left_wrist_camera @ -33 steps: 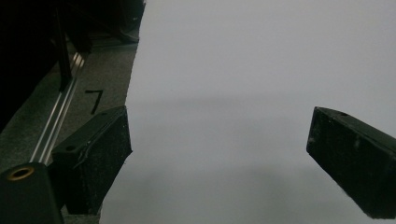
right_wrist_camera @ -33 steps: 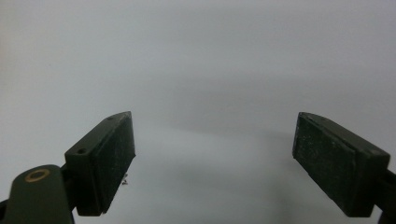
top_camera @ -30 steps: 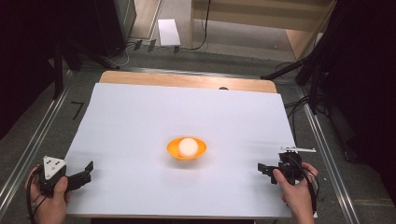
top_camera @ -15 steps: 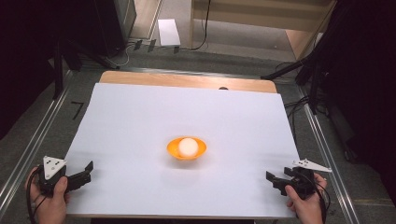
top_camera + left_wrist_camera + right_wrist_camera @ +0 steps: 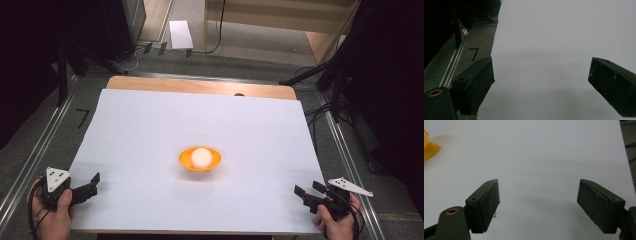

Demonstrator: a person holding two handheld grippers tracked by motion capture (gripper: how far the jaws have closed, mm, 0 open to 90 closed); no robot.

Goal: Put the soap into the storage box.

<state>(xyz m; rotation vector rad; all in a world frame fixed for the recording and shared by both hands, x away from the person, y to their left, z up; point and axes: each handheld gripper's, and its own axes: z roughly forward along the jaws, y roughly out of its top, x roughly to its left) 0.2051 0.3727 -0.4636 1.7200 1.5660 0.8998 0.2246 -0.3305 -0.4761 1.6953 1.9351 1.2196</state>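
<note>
An orange bowl (image 5: 199, 159) sits in the middle of the white sheet (image 5: 150, 125) with a white ball (image 5: 201, 156) resting in it. My left gripper (image 5: 90, 186) lies at the sheet's near left corner, held in a hand. Its jaws stand wide apart over bare sheet in the left gripper view (image 5: 541, 67). My right gripper (image 5: 306, 190) is at the near right corner and points toward the bowl. Its jaws are closing with nothing between them (image 5: 539, 186). The bowl's rim (image 5: 430, 148) peeks in at the upper left of the right gripper view.
The wooden table edge (image 5: 200, 86) shows beyond the sheet's far side. Metal rails (image 5: 35, 160) run along both sides of the table over grey floor. A black "7" mark (image 5: 474, 53) lies on the floor left of the sheet.
The right hand has drawn its gripper back toward the near right corner, and its grey plate now shows. The left gripper, bowl and ball have stayed put.
</note>
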